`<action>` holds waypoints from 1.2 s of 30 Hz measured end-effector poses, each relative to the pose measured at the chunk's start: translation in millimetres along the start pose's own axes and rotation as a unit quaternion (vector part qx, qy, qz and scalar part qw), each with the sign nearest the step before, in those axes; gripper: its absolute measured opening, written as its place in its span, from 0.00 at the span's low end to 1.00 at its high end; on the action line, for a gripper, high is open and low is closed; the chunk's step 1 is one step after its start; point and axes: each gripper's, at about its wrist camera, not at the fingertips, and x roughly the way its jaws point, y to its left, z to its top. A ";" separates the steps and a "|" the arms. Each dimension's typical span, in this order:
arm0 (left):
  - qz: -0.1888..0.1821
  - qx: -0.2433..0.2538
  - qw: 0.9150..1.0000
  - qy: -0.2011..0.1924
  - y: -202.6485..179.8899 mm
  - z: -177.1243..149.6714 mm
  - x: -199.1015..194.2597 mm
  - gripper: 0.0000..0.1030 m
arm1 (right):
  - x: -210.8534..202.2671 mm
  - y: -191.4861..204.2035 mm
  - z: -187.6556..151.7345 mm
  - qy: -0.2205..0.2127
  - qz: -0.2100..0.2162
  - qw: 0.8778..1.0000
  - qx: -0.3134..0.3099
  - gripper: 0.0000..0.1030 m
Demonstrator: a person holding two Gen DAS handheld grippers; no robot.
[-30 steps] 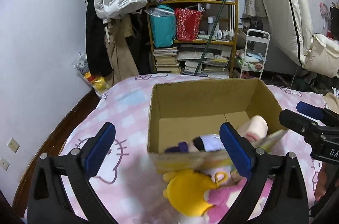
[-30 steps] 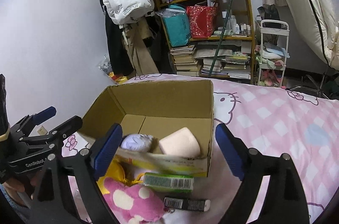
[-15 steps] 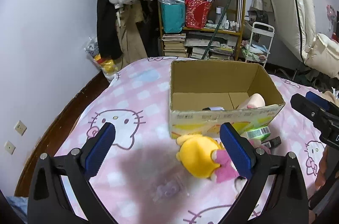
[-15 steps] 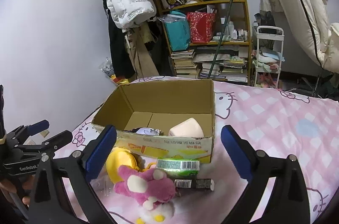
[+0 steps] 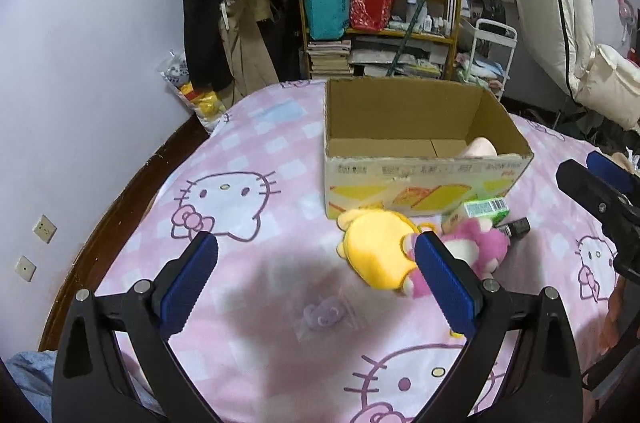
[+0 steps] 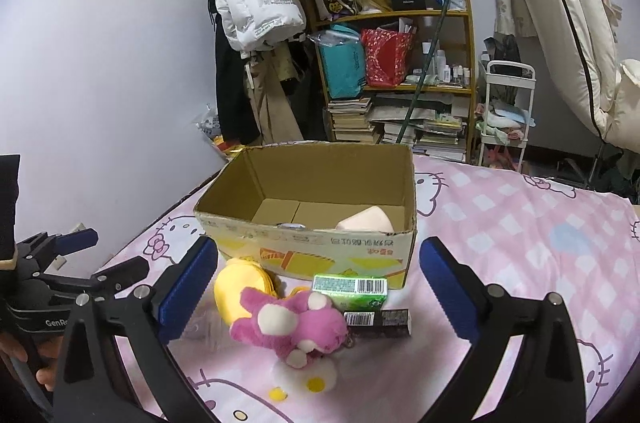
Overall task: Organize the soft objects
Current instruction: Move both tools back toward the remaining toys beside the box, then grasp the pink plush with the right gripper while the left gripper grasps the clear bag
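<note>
Plush toys (image 6: 288, 323) before box (image 6: 312, 255)

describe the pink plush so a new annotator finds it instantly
Find the open cardboard box on the pink cartoon-cat bedsheet. On the sheet just in front of it lies the pink plush, beside the yellow plush. It's the only fuzzy magenta toy with white patches; the green carton and dark packet next to it are flat-sided.

bedsheet (image 6: 520, 223): pink check, cat faces | plush (image 6: 288, 327): pink, white | pouch (image 6: 236, 287): yellow | carton (image 6: 352, 287): green, possibly gum
</note>
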 end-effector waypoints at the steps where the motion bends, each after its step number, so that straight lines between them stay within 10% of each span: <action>1: 0.000 0.001 1.000 0.004 -0.7 -1.0 1.2 0.95 | -0.7 1.1 -1.1 0.001 0.001 1.000 -0.002 1.00; 36: -0.006 -0.077 0.968 0.239 12.5 -31.3 136.1 0.95 | 76.3 -4.5 -29.9 0.113 0.003 0.994 -0.006 1.00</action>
